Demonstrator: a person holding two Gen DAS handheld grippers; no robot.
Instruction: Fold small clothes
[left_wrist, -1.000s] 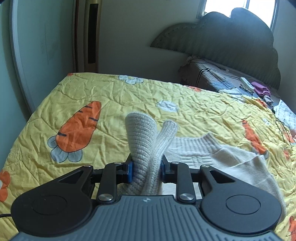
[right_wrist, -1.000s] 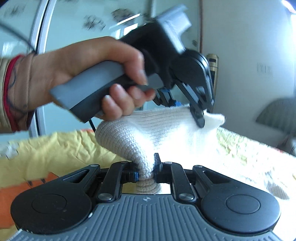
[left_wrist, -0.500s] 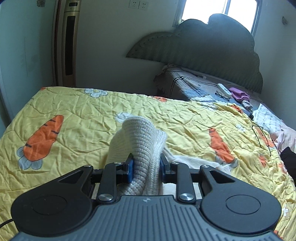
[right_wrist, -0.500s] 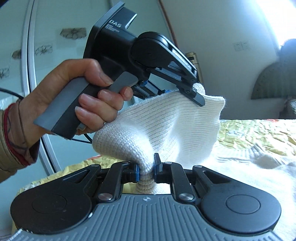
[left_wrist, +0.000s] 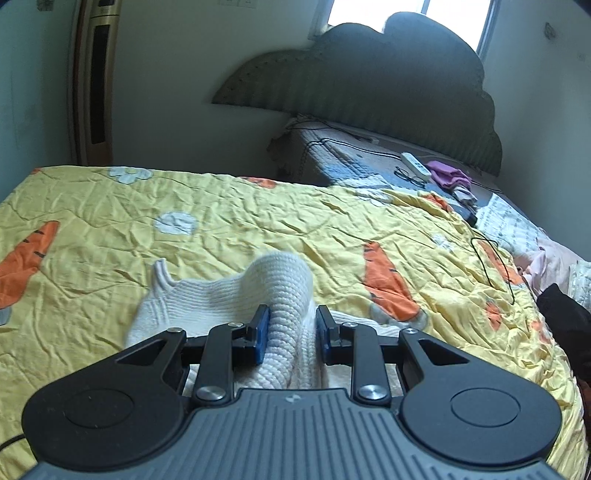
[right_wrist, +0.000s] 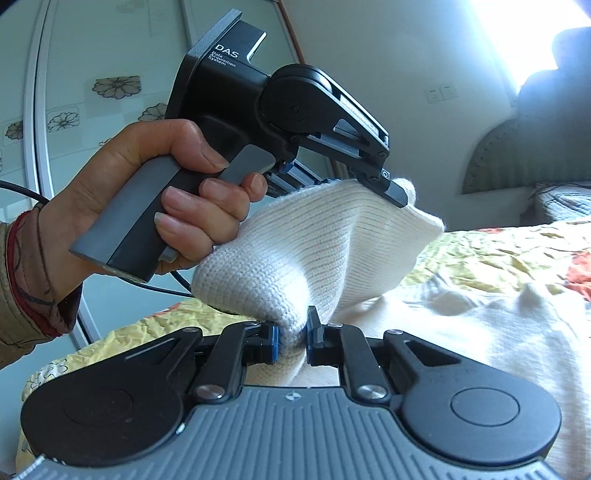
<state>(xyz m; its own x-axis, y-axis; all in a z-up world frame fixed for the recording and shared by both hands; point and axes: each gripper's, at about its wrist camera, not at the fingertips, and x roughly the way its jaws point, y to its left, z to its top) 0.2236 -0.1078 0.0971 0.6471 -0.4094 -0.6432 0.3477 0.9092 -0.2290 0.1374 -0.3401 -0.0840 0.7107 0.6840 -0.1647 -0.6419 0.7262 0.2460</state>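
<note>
Both grips unchanged: left gripper (left_wrist: 289, 334) and right gripper (right_wrist: 291, 339) each pinch the cream ribbed-knit sweater (left_wrist: 207, 299). Raised edge has carried across the yellow carrot-print quilt (left_wrist: 295, 218) over its flat body; fold looks mid-way.

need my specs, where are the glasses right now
In the left wrist view the glasses lie far right on the dark cover below the headboard, beside the white power strip and left of the purple cloth.
</note>
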